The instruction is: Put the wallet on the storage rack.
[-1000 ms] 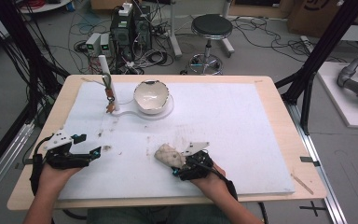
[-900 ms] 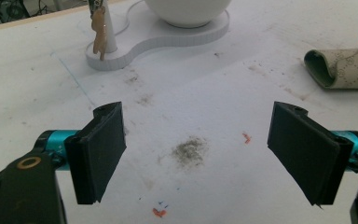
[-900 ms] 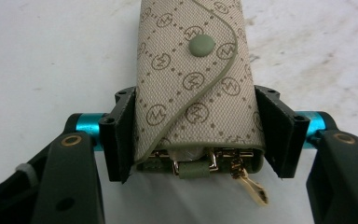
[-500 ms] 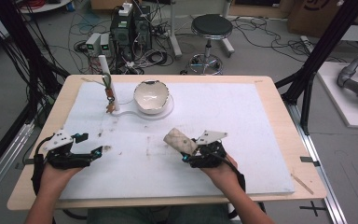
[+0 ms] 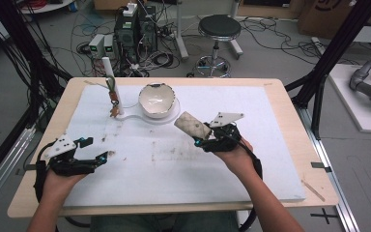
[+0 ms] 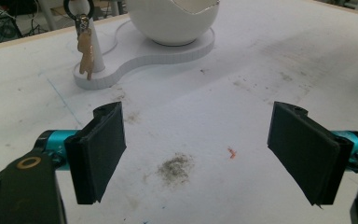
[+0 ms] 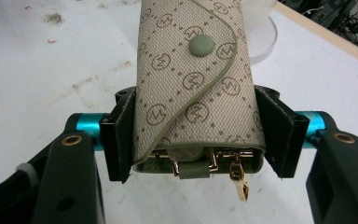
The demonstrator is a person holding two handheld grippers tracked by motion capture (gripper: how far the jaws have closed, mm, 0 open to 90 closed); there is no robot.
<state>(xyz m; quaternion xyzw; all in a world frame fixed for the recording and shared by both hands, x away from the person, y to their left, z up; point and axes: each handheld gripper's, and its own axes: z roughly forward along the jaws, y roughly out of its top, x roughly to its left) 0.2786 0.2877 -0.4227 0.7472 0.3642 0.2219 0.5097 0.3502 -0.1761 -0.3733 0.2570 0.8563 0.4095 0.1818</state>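
Table (image 5: 280, 145): white sheet on a wooden top, stained near the middle.
Stand (image 5: 166, 117): white base at the far left-centre, carrying a bowl (image 5: 157, 100) and an upright post (image 5: 112, 82) with keys (image 5: 112, 99) hung on it.
Key pouch (image 5: 192, 125): patterned beige fabric with a snap button, lifted off the sheet; just right of and nearer than the bowl; long axis running out from the jaws, up and left toward the bowl; open end with metal hooks facing back toward the hand.
Right gripper (image 7: 200, 135): jaws clamped on both sides of the pouch's hook end; the nearer gripper to the stand.
Left gripper (image 6: 196, 147): jaws spread wide with nothing between them, low over the sheet at the near left, facing the stand.
Key relation: bowl beyond the pouch's far tip, along its long axis.
Change from earlier frame: pouch raised off the sheet and carried toward the bowl; right jaws by now closed on it; left gripper unmoved.
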